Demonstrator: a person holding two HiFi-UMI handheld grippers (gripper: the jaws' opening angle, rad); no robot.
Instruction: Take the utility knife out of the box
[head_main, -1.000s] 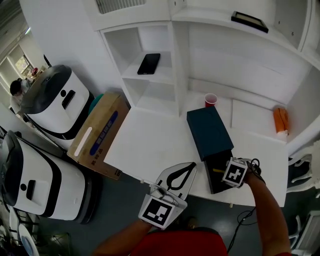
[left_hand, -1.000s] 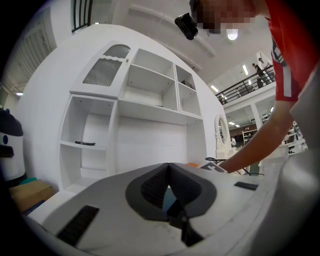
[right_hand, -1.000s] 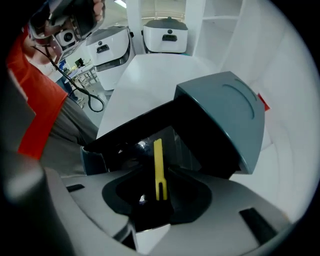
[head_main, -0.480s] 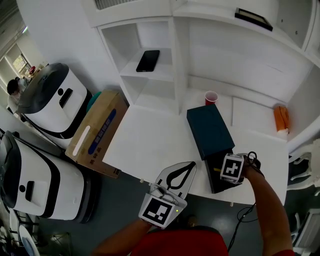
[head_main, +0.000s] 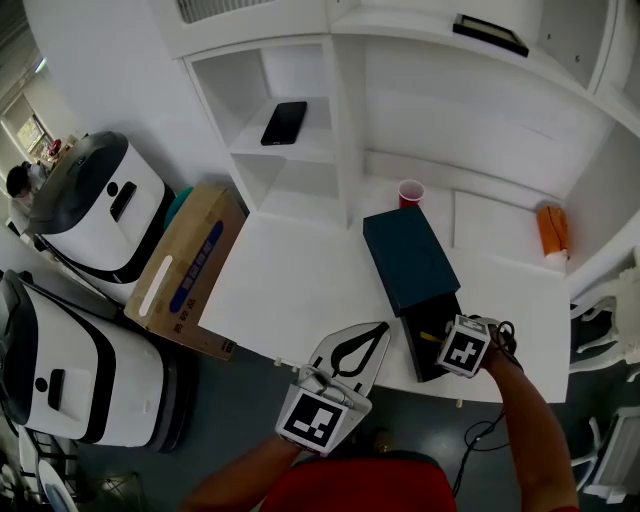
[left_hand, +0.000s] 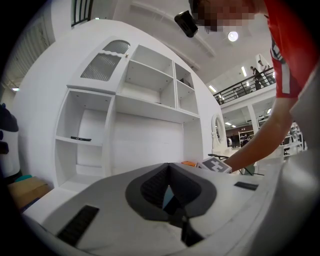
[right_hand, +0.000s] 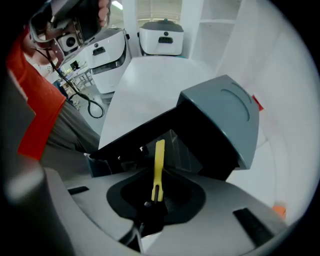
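Right hand-held gripper points steeply down into the open near end of the dark box. Its jaws are closing around the yellow utility knife, which stands between them. I would not say the pads have bitten yet. The knife is still inside the box, lying in its black interior under the raised lid. The box sits toward the right of the white counter, with a red cup just beyond its far end. The left hand-held gripper hangs level over the counter's near edge, left of the box, with its jaws together on nothing.

This looks like the grasp step. Next, the jaws need to finish closing firmly on the thin handle. Then comes a lift straight up and toward the near side, so the knife clears the lid without dragging the box.
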